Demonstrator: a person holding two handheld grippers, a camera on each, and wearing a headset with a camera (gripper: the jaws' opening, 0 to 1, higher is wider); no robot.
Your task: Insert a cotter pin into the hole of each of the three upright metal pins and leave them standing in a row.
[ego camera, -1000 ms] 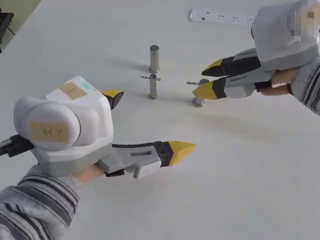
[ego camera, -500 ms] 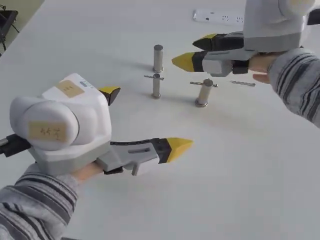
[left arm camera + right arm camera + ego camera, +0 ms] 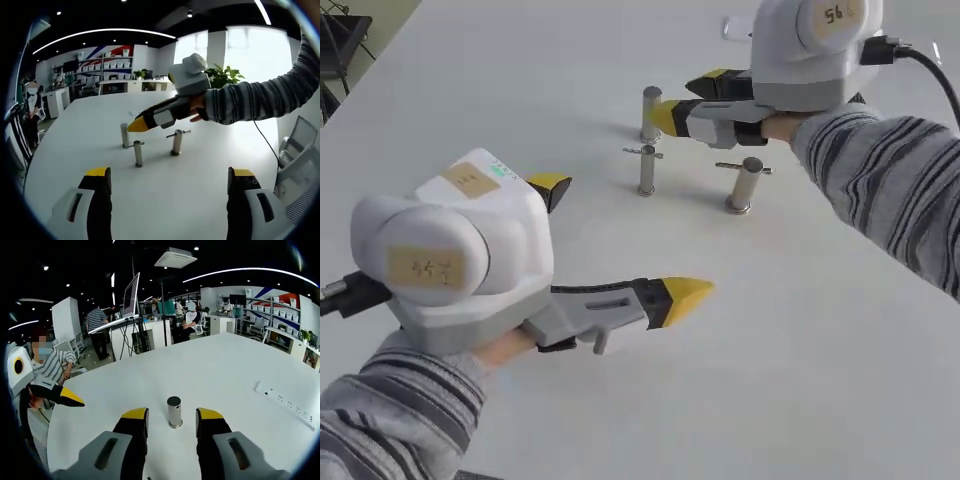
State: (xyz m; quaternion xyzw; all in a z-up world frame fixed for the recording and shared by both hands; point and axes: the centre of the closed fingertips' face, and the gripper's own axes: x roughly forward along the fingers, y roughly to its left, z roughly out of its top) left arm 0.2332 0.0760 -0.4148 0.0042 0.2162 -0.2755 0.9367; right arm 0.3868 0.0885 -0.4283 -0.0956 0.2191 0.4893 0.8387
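1. Right tongs (image 3: 688,97), open and empty, hover just beside the bare rear pin (image 3: 651,112) — probably sizing it up.
2. Left tongs (image 3: 617,238) gape idle, well back; both nearer pins (image 3: 647,172) carry cotters (image 3: 643,152).

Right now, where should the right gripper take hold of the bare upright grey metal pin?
Pinch the bare upright grey metal pin mid-shaft, above its flared foot, from the side the right gripper faces, open jaws framing it. Standing vertical and round, it probably suits a level sideways pinch.
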